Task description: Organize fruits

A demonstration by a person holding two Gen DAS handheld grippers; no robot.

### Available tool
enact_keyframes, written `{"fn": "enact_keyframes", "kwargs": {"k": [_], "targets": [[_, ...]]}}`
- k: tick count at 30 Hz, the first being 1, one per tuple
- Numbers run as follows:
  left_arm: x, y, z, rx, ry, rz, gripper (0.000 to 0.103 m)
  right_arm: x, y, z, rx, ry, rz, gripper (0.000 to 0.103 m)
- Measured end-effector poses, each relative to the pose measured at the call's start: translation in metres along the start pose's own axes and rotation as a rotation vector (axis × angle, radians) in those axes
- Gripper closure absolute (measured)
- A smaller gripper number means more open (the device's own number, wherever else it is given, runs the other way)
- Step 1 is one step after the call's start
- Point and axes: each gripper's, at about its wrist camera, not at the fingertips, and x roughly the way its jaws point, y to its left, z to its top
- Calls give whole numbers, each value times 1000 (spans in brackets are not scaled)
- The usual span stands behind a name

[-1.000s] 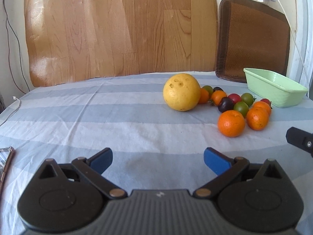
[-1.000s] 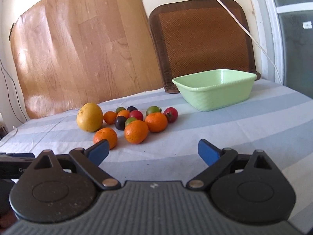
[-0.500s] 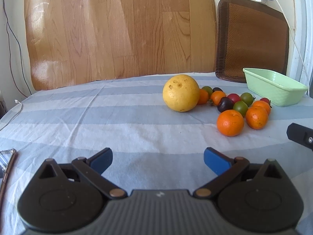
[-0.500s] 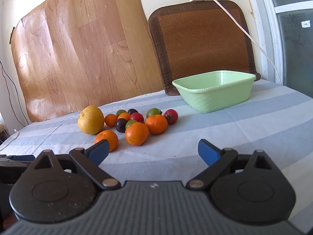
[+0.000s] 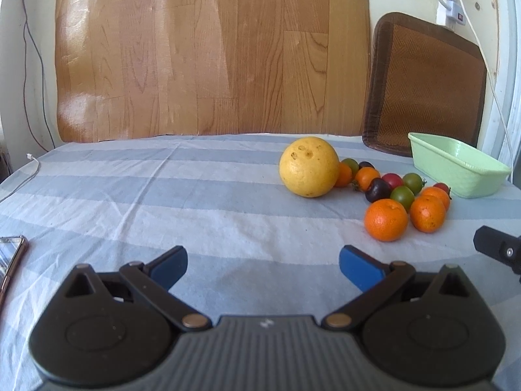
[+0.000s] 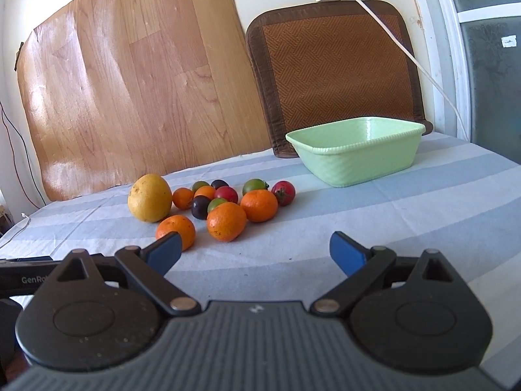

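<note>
Right wrist view: right gripper (image 6: 254,250) has jaws spread wide, nothing between them, low over the striped bench (image 6: 407,215). Fruit cluster sits centre-left of frame; green tub (image 6: 355,154) is upper right, apart from the fruit, and looks empty as far as its inside shows.

Left wrist view: left gripper (image 5: 263,264) also has jaws spread with nothing held; cluster is right of centre, tub at the right edge.

Handling, my read:
- Big yellow citrus (image 6: 149,198): heaviest piece, firm, dimpled rind; it may exceed the jaw span, so take it across the widest part or leave it last.
- Oranges, e.g. the nearest orange (image 6: 176,231): firm and round, will roll; grip across the equator.
- Small red, green and dark fruits like the red tomato (image 6: 283,192): smooth, soft, easily bruised; light squeeze only.

Fruits touch each other, so pick the outer ones first. Open cloth lies between cluster and tub. Phone (image 5: 9,254) sits at the left edge of the left view; a white cable (image 6: 407,52) hangs above the tub.
</note>
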Motion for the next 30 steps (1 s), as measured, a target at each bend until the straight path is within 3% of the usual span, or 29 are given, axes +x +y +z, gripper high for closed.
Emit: {"fn": "enact_keyframes", "kwargs": {"k": [8, 10, 12, 18, 21, 25, 30], "targets": [[-13, 2, -2, -17, -83, 12, 0, 1, 3, 15, -51, -40, 15, 8], [-14, 6, -1, -44, -97, 5, 0, 7, 5, 32, -60, -51, 55, 14], [-17, 14, -1, -92, -112, -4, 0, 21, 9, 55, -55, -31, 117, 26], [-13, 54, 0, -302, -89, -56, 0, 98, 36, 105, -61, 137, 297, 53], [-7, 70, -2, -383, -60, -81, 0, 136, 53, 108, -66, 233, 333, 54], [-8, 75, -4, -414, -69, -91, 0, 176, 70, 103, -75, 360, 330, 54], [-11, 74, -4, -408, -89, -92, 0, 175, 79, 93, -104, 434, 410, 58]]}}
